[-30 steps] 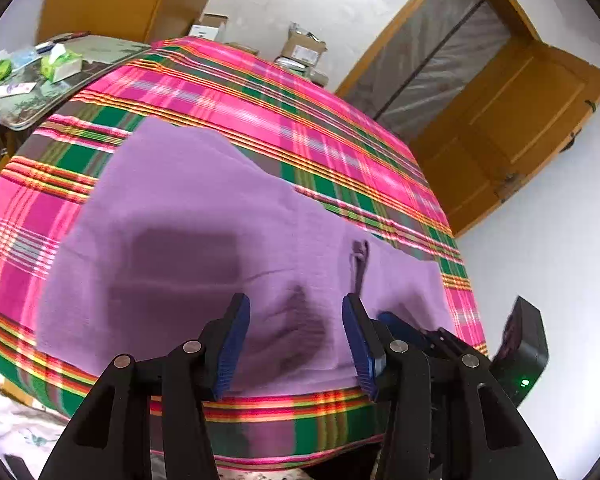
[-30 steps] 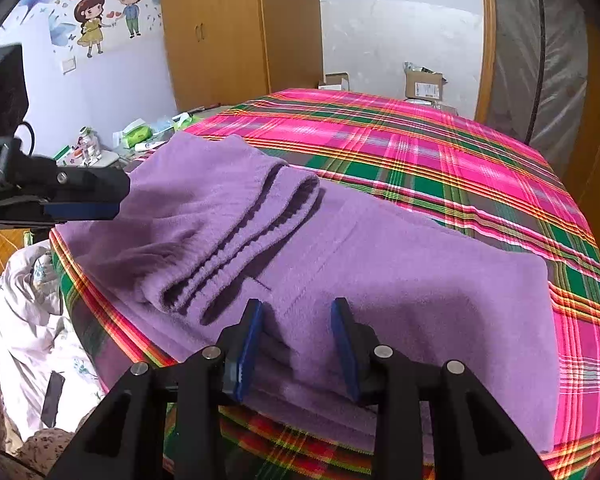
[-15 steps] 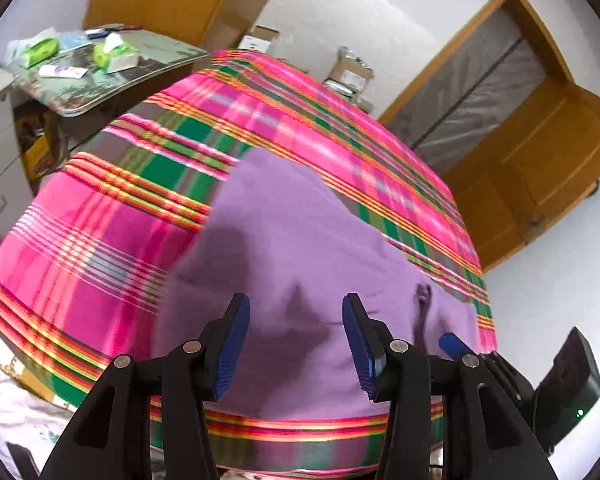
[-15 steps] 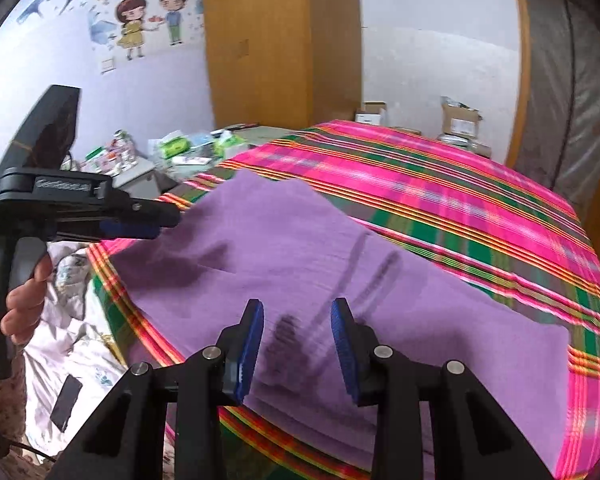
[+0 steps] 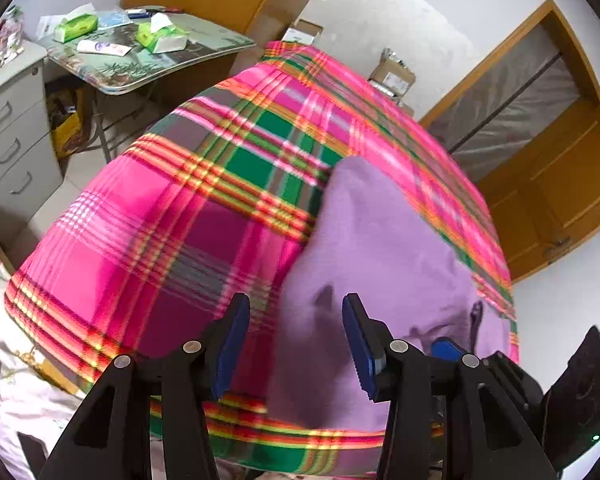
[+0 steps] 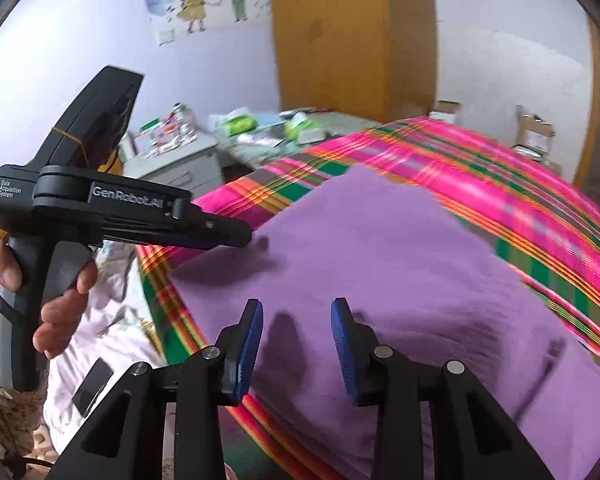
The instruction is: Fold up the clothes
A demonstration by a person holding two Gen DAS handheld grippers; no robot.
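A purple folded garment (image 5: 384,252) lies flat on the pink-and-green plaid cover (image 5: 188,216) near its front edge; it also shows in the right wrist view (image 6: 380,256). My left gripper (image 5: 296,340) is open and empty, hovering above the garment's left edge. My right gripper (image 6: 297,344) is open and empty, above the garment's near edge. The left gripper's body (image 6: 112,216), held by a hand, shows at the left of the right wrist view, its tip over the garment's left corner.
A glass-topped side table (image 5: 140,60) with tissue packs and a grey drawer unit (image 5: 8,120) stand to the left. Cardboard boxes (image 5: 392,72) sit behind the bed. A wooden door (image 5: 560,184) is at the right. White bedding (image 6: 100,344) lies on the floor.
Both grippers have swung to the left along the garment, staying open. The left gripper now sits over the garment's left edge with more plaid cover in view.
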